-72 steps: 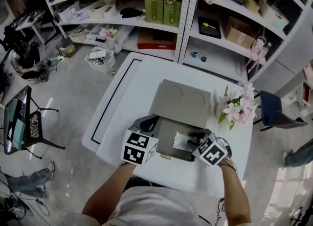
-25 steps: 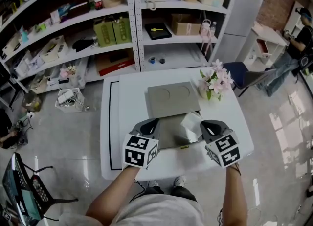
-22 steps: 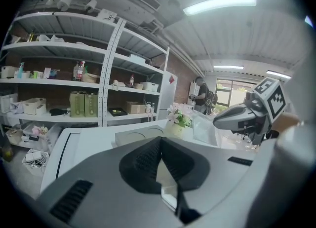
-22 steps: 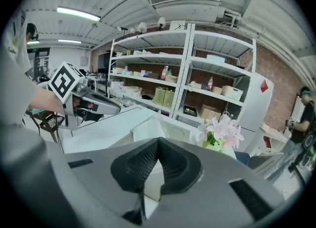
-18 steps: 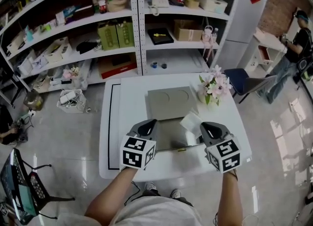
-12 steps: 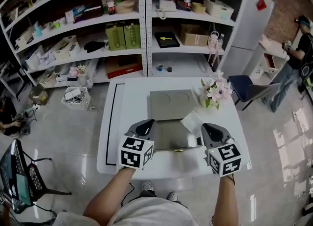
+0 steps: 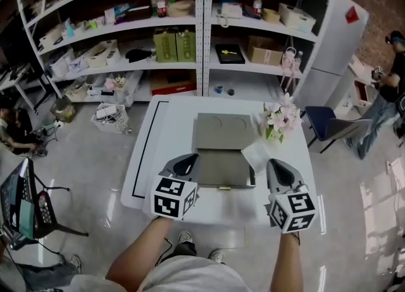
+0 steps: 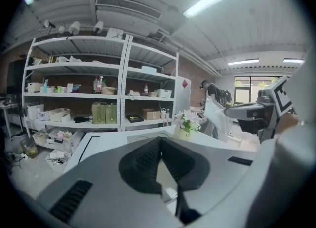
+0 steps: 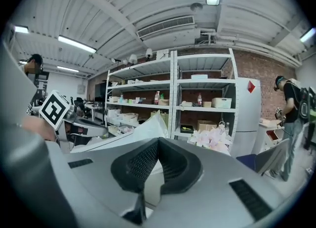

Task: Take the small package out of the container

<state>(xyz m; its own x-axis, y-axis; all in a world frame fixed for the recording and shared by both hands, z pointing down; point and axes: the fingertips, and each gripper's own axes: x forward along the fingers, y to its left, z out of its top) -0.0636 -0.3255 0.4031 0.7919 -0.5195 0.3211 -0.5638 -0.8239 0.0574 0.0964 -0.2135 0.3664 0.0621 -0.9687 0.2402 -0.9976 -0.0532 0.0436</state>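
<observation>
A grey container [image 7: 221,169] with its lid [image 7: 221,130] folded back lies open on the white table [image 7: 164,120]. The small package [image 7: 255,153], a whitish translucent bag, is held up just off the container's right edge, with my right gripper [image 7: 271,163] shut on it. In the right gripper view the package [image 9: 148,126] sticks up past the closed jaws of the right gripper [image 9: 158,140]. My left gripper [image 7: 187,162] rests at the container's left edge, its jaws together. In the left gripper view the package [image 8: 216,118] hangs to the right.
A vase of pink flowers [image 7: 278,120] stands on the table just behind the package. Stocked shelves [image 7: 202,25] run along the back wall. A blue chair [image 7: 326,126] is to the right of the table, and a person [image 7: 389,76] stands at the far right.
The right gripper has lifted the package out of the container and carried it to the container's right side. The left gripper has stayed at the container's left edge while the head view shifted.
</observation>
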